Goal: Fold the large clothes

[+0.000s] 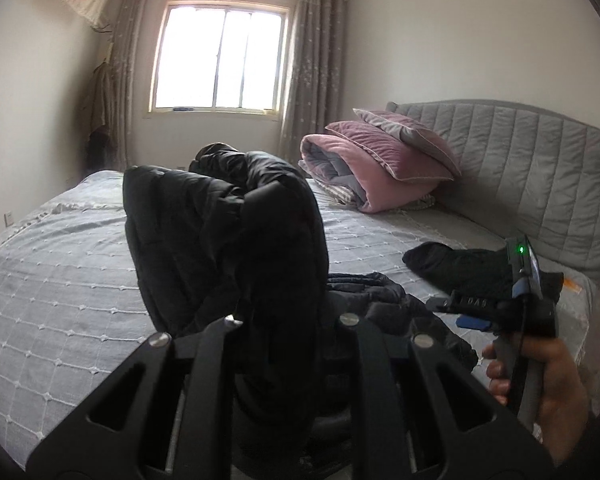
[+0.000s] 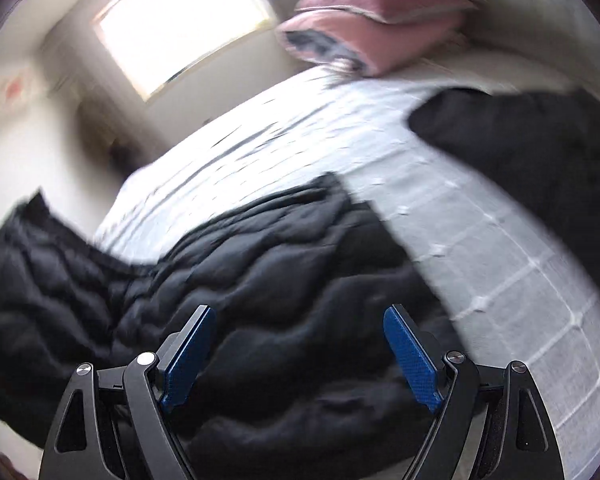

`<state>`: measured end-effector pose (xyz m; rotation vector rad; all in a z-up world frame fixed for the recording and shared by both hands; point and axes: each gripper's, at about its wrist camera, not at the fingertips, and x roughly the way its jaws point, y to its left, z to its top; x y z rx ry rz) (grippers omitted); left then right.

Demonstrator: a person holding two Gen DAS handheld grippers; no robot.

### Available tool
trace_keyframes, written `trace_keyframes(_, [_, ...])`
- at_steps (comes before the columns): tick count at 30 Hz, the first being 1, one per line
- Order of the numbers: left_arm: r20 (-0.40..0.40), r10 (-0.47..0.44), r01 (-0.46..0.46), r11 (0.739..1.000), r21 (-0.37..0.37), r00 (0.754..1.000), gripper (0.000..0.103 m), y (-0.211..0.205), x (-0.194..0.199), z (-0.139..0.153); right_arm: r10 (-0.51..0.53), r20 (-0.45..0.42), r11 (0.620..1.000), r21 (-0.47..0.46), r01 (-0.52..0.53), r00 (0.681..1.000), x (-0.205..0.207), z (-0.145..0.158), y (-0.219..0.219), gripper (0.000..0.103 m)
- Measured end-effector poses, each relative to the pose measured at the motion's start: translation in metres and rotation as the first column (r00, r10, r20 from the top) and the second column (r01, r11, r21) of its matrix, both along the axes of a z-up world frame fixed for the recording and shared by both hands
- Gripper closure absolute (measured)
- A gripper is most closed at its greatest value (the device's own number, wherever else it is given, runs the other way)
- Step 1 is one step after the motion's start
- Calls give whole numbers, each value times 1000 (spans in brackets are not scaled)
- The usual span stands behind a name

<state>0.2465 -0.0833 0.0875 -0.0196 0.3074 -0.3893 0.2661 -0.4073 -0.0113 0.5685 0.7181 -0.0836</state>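
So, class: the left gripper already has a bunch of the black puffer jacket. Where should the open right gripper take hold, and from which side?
Judging by its pose, take the free quilted edge of the black puffer jacket lying flat on the bed, straight ahead of the right gripper. Come from above and pinch a ridge between seams. The left gripper holds the raised bunch, so this spreads the jacket.

Black tongs (image 2: 298, 354), blue textured pads (image 2: 410, 362), silver screws (image 2: 455, 357).
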Motion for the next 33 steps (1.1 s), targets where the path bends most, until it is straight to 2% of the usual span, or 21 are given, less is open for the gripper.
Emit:
trace_keyframes(2, [-3,-49,49,998,36,999,87,-25,6,0,-88,2,987,135,87,996,-23,-6,-28,16])
trace_keyframes(5, [2,-117,116,988,102,993,87,-65,11,-3,-196,-4,939,288,189,981,-50,-14,-65,16])
trace_keyframes(9, [-23,-228,228,958,176,973,87,-118,17,-17,-269,-22,890,376,258,963,-67,-21,-95,16])
trace_keyframes(13, [-83,-329,339,900,273,941,87,-171,18,-41,-285,-78,840,460,288,955,-68,-42,-115,16])
trace_keyframes(16, [-127,-388,408,855,320,913,87,-196,12,-63,-264,-141,819,489,299,954,-62,-60,-122,16])
trace_keyframes(18, [-135,-399,421,842,338,907,87,-202,9,-71,-227,-159,802,529,277,961,-50,-75,-120,16])
trace_keyframes(20, [-139,-389,413,859,302,911,87,-196,12,-68,-185,-153,769,593,240,971,-44,-83,-118,16])
trace_keyframes(22, [-138,-364,386,899,207,921,88,-176,17,-52,-177,-155,747,622,236,972,-41,-88,-118,16])
trace_keyframes(24, [-118,-326,338,935,102,938,88,-146,19,-36,-196,-151,754,609,247,969,-41,-85,-118,16])
trace_keyframes(26, [-91,-263,259,964,-50,961,88,-97,19,-9,-193,-129,787,572,232,973,-38,-76,-116,16])
trace_keyframes(29, [-48,-145,130,964,-231,988,88,-22,10,22,-191,-80,847,490,205,978,-34,-56,-110,16])
trace_keyframes(31, [-27,-66,56,957,-285,997,88,20,-1,27,-190,-20,908,376,184,982,-33,-33,-99,20])
trace_keyframes(32, [-22,-26,18,951,-309,999,88,40,-6,28,-153,24,944,300,139,988,-29,-17,-86,23])
trace_keyframes(33, [-23,0,-8,942,-335,1000,88,56,-9,26,-88,61,972,225,72,994,-23,-3,-68,34])
